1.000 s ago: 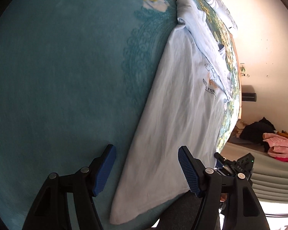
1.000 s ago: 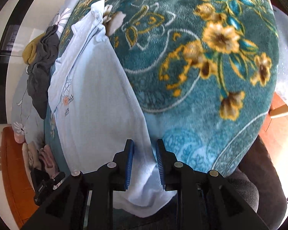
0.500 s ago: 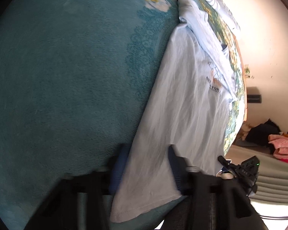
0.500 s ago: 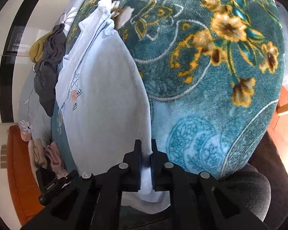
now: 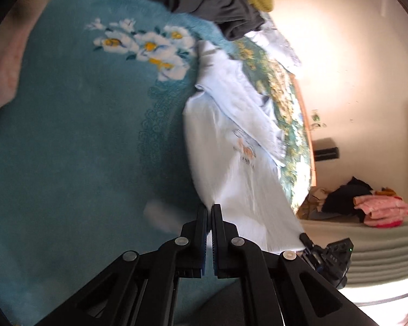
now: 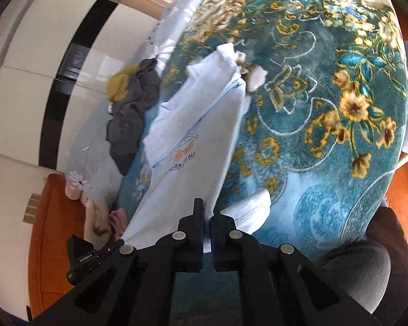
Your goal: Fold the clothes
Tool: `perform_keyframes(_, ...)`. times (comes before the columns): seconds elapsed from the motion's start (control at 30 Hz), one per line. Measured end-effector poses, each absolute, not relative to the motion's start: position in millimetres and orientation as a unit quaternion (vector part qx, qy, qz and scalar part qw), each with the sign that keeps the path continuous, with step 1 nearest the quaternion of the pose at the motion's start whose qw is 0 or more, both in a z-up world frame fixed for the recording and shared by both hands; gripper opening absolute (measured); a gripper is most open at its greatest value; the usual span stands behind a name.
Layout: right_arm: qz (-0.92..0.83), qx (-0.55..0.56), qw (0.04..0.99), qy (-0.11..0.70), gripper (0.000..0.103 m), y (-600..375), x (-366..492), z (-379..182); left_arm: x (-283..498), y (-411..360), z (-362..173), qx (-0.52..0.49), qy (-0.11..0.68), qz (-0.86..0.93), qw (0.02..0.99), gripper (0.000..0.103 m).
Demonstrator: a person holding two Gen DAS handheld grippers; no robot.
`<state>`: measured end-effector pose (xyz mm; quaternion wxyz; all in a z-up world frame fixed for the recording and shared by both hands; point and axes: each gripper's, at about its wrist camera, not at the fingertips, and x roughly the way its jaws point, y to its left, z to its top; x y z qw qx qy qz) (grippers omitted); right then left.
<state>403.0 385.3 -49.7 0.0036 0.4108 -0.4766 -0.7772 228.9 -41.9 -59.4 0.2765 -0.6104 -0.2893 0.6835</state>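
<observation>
Pale blue knit, thin and limp: the T-shirt [image 5: 231,125] lies lengthwise on the teal floral blanket [image 5: 68,135], collar end toward the grey and mustard clothes heap [image 5: 225,2], hem end lifted off the blanket toward the cameras. A chest print shows partway up the body; at least one sleeve looks already turned in over the body.

Left gripper [image 5: 209,217]: jaws pressed together on one hem corner of the T-shirt. Right gripper [image 6: 207,212]: jaws likewise pinched on the opposite hem corner, a stitched bit of hem [image 6: 251,212] flopping loose just beside it. Cloth runs taut between the two pinches and the part resting on the blanket.

Handling judgement: light, soft, no stiffness, so it sags wherever unsupported and will drag on the plush pile. Hem corners seem the right hold; keeping them level and spread should keep the edge straight. Thin fabric could slip from a shallow pinch under tension.

Stage: hem raised, fits carrying it toward the collar for a crosswise fold.
</observation>
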Motion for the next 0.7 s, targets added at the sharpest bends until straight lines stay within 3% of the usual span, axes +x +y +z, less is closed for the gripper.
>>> perform_keyframes(0.27, -0.769, 0.387, 0.019, -0.508, 0.004, 374, 444, -32, 219, -51, -37, -0.589, -0.293, 0.694, 0.294, 0.001)
perform_keyframes(0.7, -0.744, 0.383, -0.014, -0.547, 0.004, 429, 331, -42, 107, -1, -43, -0.548, -0.275, 0.735, 0.289, 0.001)
